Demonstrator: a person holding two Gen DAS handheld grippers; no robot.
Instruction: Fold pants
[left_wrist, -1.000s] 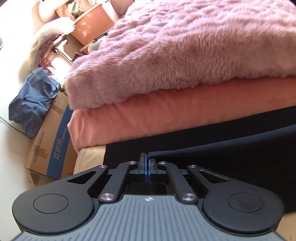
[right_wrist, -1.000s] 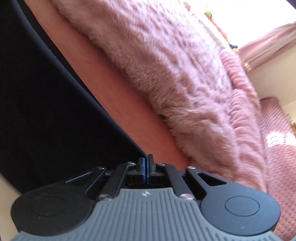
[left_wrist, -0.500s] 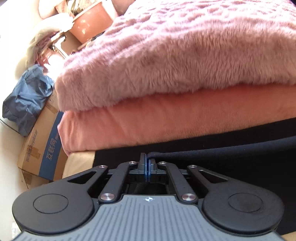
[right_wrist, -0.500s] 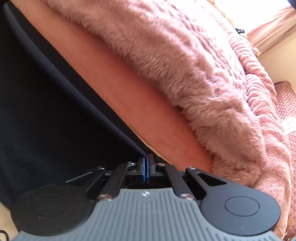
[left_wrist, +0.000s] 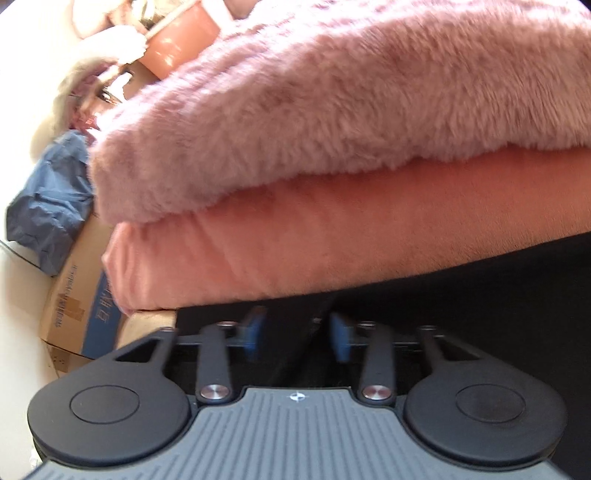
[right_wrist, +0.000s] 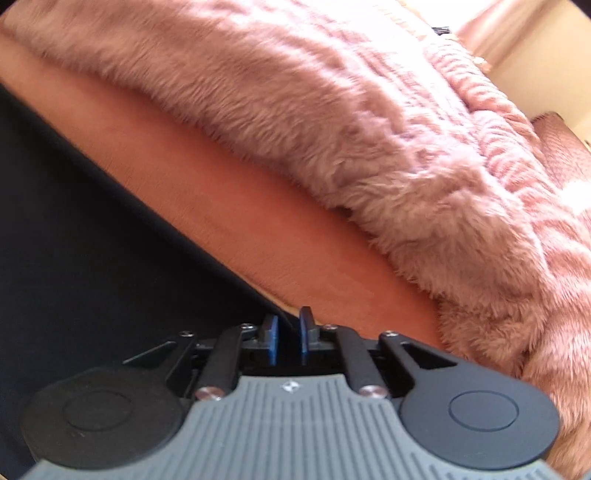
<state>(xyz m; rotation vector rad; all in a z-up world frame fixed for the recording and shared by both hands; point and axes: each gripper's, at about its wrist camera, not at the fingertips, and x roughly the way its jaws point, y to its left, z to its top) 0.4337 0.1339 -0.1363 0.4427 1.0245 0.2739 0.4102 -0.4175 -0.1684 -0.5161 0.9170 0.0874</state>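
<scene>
The dark navy pants lie flat on the bed, against the orange-pink blanket. In the left wrist view my left gripper is open, its blue pads apart, with a fold of the pants' edge lying loose between them. In the right wrist view the pants fill the left side. My right gripper is open by a small gap at the pants' edge, with nothing pinched between the pads.
A fluffy pink blanket lies over an orange-pink blanket just beyond the pants; both also show in the right wrist view. A cardboard box, a blue bag and clutter stand at the left.
Both grippers were shut on the pants' edge and have now opened, letting it go. The left has opened wider than the right. The cloth has dropped flat.
</scene>
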